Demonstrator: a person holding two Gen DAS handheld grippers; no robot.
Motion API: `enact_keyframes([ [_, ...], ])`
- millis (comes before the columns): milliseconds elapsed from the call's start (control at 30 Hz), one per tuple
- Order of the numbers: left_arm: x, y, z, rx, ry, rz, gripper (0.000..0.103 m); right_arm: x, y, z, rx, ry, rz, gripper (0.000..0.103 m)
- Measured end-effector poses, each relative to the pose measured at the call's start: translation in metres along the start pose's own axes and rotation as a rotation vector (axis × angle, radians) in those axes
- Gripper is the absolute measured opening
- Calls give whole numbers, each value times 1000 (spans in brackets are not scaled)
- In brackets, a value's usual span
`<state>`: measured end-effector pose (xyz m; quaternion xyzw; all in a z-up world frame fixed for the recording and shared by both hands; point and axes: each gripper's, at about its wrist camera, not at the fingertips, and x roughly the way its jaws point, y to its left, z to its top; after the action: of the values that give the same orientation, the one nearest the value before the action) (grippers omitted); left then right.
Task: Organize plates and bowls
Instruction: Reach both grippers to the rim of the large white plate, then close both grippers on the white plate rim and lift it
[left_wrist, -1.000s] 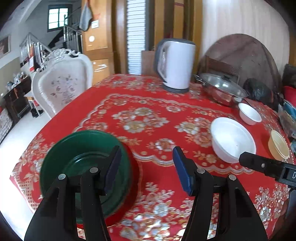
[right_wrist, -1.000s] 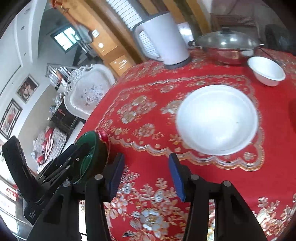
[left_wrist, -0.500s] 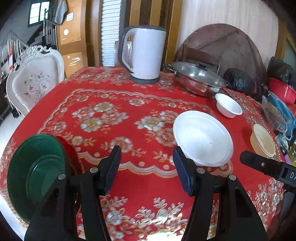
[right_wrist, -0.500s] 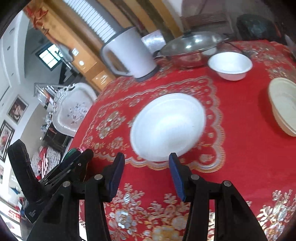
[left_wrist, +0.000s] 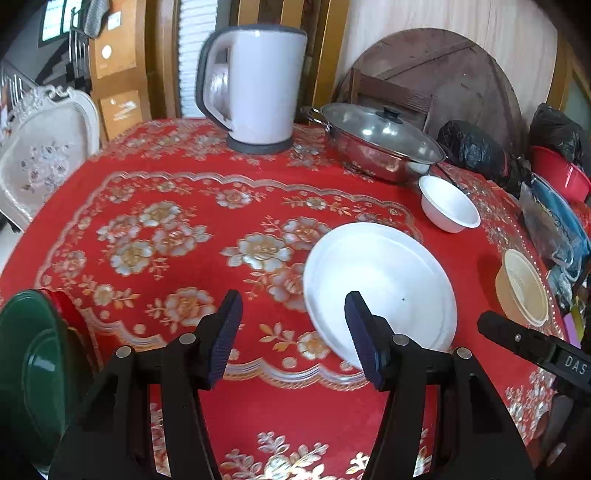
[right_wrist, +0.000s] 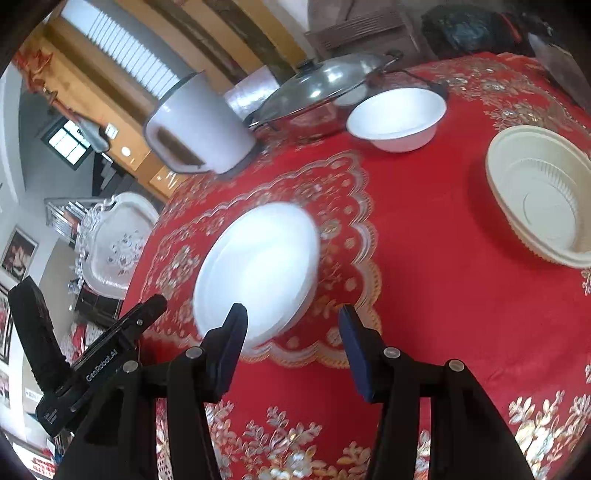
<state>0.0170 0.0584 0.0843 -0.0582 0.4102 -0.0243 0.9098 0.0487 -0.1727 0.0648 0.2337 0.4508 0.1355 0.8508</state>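
While the green plate (left_wrist: 33, 373) is cut off at eight o'clock, the white plate (left_wrist: 380, 291) lies flat at centre, long axis undefined, blurred in the right view. Both grippers, left gripper (left_wrist: 293, 336) and right gripper (right_wrist: 293, 345), hang released and empty; they've swung away from the green plate.

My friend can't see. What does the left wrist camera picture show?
The left gripper, jaws open and empty, hangs over a red flowered tablecloth near a white plate. Beyond it are a small white bowl, a kettle and a lidded pot.
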Motion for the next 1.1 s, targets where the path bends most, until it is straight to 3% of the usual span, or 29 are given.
enact_keyframes([
  [233, 27, -4, 8, -10, 55, 0, 58, 16, -6, 16, 20, 15, 4, 52],
  [567, 53, -9, 9, 31, 103, 40, 58, 46, 4, 25, -52, 55, -19, 52],
  [1100, 75, -20, 8, 73, 141, 53, 58, 56, 0, 27, -93, 75, -55, 52],
])
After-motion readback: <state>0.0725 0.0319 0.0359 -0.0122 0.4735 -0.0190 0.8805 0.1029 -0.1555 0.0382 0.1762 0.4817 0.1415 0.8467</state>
